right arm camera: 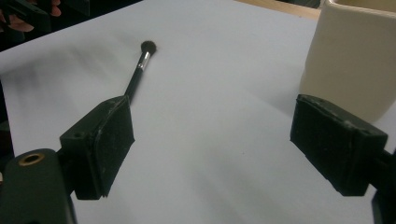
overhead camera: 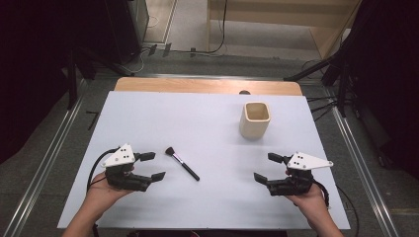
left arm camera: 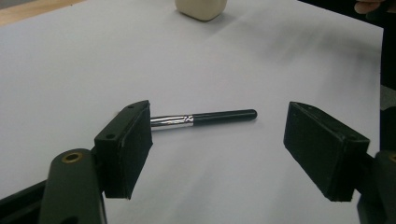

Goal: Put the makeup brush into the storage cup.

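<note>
Left tool (overhead camera: 152, 166) rests low on the white tabletop (overhead camera: 212, 207), jaws spread wide, nothing between them. Right tool (overhead camera: 269, 168) likewise stands open and empty, facing inward from the other side.

Makeup brush (overhead camera: 182, 163) lies flat on the tabletop just beside the left tool's jaws, bristle head toward the far left, black handle running toward the near right. In the left gripper view the handle (left arm camera: 224, 115) lies crosswise beyond the jaws, ferrule partly behind one pad.

Judged step: pick up the brush with the left tool. Advice: advance so the handle sits squarely between the pads, close across the handle rather than the bristles, keep the pads low since the brush is thin.

Cream cup (overhead camera: 255, 119) stands upright, well apart toward the far right. Path to the brush looks unobstructed.
</note>
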Action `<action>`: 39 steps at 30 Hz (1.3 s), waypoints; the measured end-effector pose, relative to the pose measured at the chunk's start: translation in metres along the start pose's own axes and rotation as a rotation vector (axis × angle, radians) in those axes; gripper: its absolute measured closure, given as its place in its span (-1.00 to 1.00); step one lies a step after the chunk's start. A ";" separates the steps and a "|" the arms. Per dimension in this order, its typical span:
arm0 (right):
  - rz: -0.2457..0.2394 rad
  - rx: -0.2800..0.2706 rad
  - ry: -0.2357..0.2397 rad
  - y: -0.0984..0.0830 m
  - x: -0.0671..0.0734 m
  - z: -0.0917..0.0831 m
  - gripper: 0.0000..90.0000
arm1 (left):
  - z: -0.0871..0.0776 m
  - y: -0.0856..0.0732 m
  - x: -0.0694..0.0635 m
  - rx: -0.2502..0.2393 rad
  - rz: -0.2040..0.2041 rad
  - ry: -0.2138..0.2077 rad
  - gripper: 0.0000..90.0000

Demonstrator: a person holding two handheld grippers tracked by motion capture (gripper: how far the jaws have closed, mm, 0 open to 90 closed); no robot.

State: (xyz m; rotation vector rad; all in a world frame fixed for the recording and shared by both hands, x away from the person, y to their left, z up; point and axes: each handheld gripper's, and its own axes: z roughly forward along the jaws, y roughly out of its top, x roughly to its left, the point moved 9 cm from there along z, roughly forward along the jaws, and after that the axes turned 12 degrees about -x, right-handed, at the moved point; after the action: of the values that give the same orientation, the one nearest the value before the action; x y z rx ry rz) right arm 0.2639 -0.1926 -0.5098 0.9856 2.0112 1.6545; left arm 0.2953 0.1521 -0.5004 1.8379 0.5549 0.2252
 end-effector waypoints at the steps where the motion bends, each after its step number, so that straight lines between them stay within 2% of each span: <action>1: 0.001 0.001 0.000 0.000 0.000 0.000 -0.68 | 0.000 0.000 0.000 -0.002 -0.001 -0.002 -0.46; 5: 0.013 -0.002 0.014 0.000 0.001 0.000 -0.67 | -0.001 0.002 -0.001 -0.015 0.000 0.000 -0.46; 15: 0.019 -0.002 0.025 0.000 0.003 0.001 -0.67 | 0.000 0.000 0.001 -0.010 0.006 0.005 -0.46; 18: 0.021 -0.004 0.023 0.000 0.002 0.001 -0.67 | 0.001 -0.002 0.001 -0.003 0.025 0.006 -0.52; 26: 0.025 0.006 0.029 -0.001 0.004 0.002 -0.67 | 0.000 0.000 0.001 -0.019 0.036 0.005 -0.55; 39: 0.027 0.005 0.037 -0.002 0.004 0.002 -0.67 | -0.001 0.000 0.000 -0.023 0.026 -0.002 -0.55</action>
State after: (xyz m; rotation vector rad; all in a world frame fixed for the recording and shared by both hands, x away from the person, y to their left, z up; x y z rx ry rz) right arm 0.2625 -0.1885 -0.5115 0.9957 2.0355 1.6937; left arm 0.2954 0.1529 -0.5000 1.8239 0.5255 0.2454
